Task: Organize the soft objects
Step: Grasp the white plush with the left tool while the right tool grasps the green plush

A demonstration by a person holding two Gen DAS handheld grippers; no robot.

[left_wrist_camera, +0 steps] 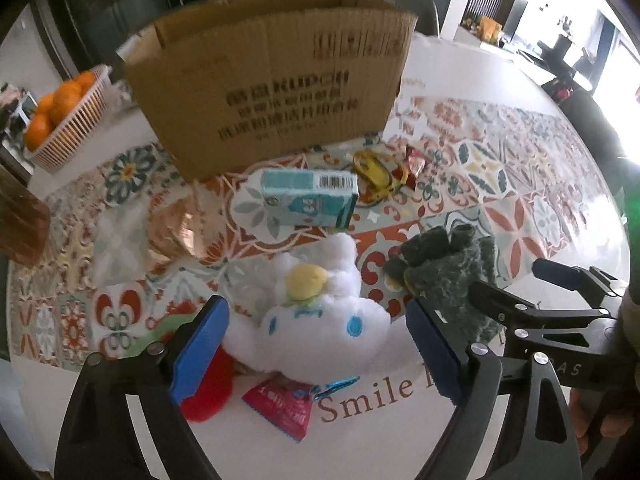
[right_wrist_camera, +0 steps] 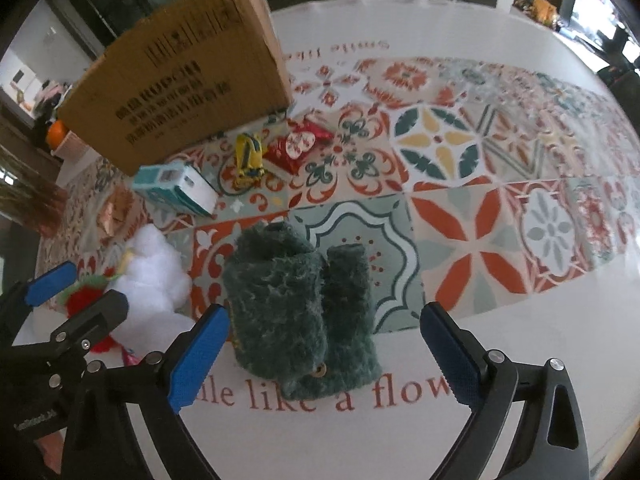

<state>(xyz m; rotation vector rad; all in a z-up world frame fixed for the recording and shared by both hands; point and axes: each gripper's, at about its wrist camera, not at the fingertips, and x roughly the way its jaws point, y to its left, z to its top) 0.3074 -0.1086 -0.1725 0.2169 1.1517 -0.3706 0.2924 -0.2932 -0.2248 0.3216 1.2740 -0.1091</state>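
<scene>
Box [left_wrist_camera: 272, 92] – "KUPCH"; cloth [right_wrist_camera: 460, 364] – "Smile"

Around the one cardboard box [left_wrist_camera: 268, 92] are three soft things: one white plush [left_wrist_camera: 320, 312], one green glove [right_wrist_camera: 296, 308] and one red pompom [left_wrist_camera: 208, 388]. Before the box lie one teal carton [left_wrist_camera: 310, 198], one yellow packet [left_wrist_camera: 374, 174] and two red packets [left_wrist_camera: 414, 164] [left_wrist_camera: 282, 412]. Left of the box is one basket [left_wrist_camera: 74, 128] with about four oranges [left_wrist_camera: 62, 106].
</scene>
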